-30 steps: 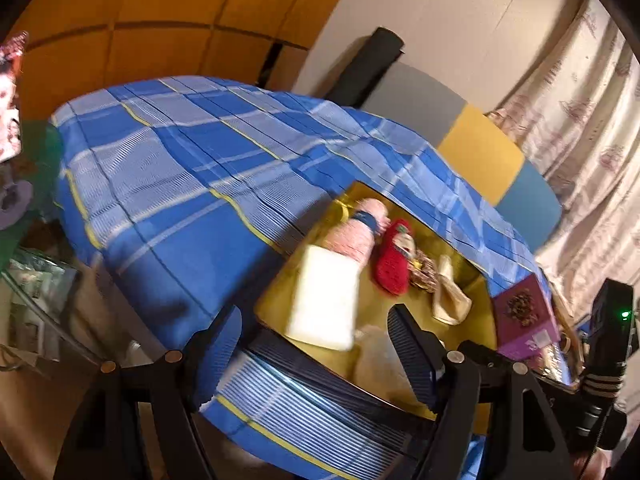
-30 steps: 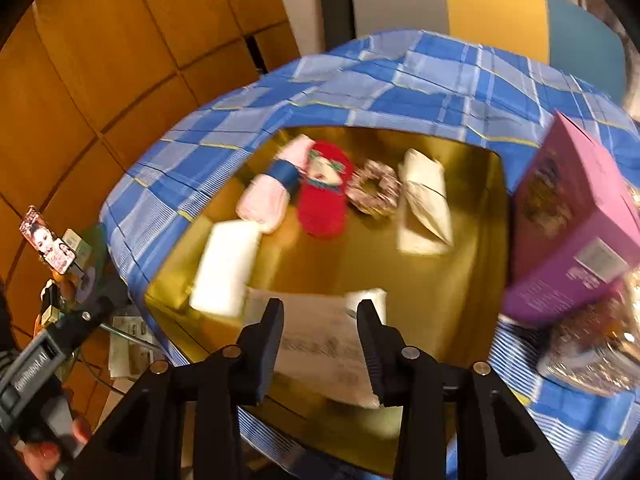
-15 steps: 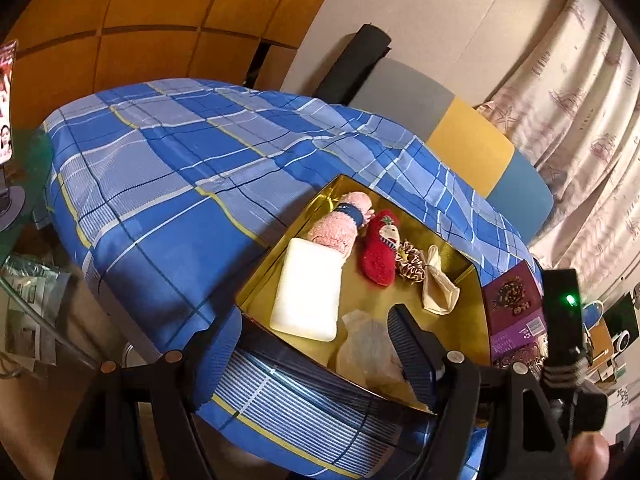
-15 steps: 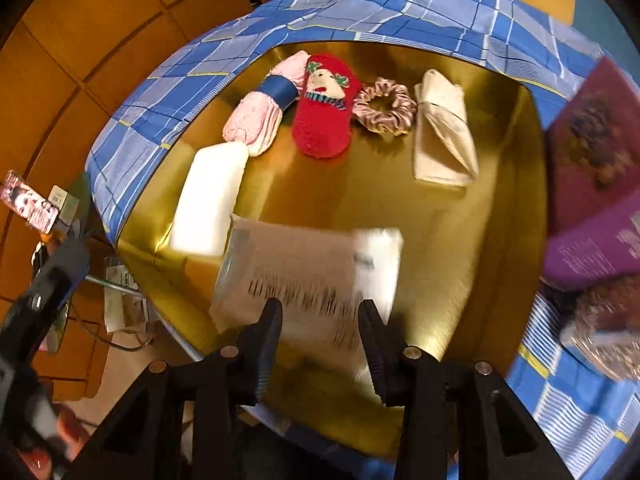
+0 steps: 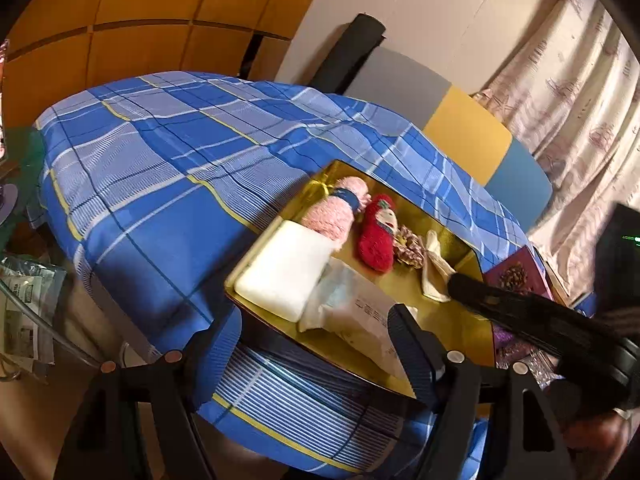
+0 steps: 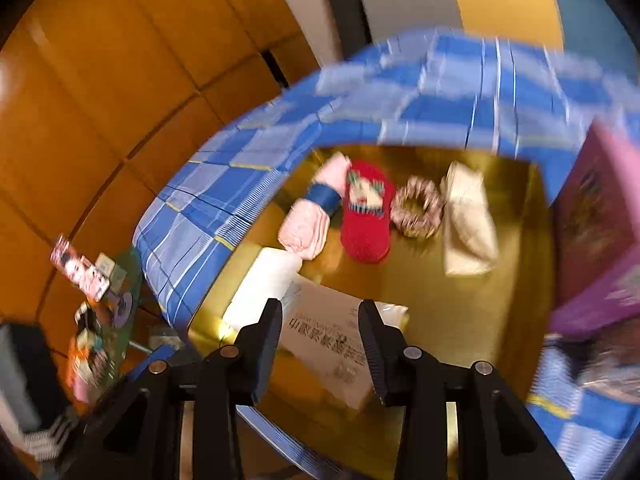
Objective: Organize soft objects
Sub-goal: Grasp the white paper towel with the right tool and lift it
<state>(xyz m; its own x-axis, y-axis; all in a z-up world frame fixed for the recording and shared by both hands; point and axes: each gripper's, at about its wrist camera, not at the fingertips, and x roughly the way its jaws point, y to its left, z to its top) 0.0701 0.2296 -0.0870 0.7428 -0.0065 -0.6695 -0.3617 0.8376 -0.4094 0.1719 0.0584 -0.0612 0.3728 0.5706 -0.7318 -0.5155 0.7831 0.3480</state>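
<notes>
A gold tray point(image 6: 516, 280) point(image 5: 448, 312) on the blue plaid bed holds a white sponge block point(image 6: 268, 284) point(image 5: 284, 268), a pink sock roll point(image 6: 312, 220) point(image 5: 332, 212), a red plush slipper point(image 6: 366, 220) point(image 5: 376, 236), a scrunchie point(image 6: 418, 208), a beige cloth point(image 6: 468, 220) point(image 5: 434, 272) and a clear printed packet point(image 6: 328, 344) point(image 5: 356, 312). My right gripper point(image 6: 320, 344) is open, hovering over the packet, apart from it. My left gripper point(image 5: 316, 348) is open and empty at the tray's near edge.
A purple box point(image 6: 592, 232) point(image 5: 516, 280) stands at the tray's right side. The plaid bedspread point(image 5: 160, 168) spreads to the left. A small glass table with clutter point(image 6: 100, 300) stands left of the bed. Curtains point(image 5: 580, 92) hang at the back right.
The right gripper has pulled back and up from the packet, which now lies in the tray beside the white block. The left gripper shifted a little; the right view is blurred by motion.
</notes>
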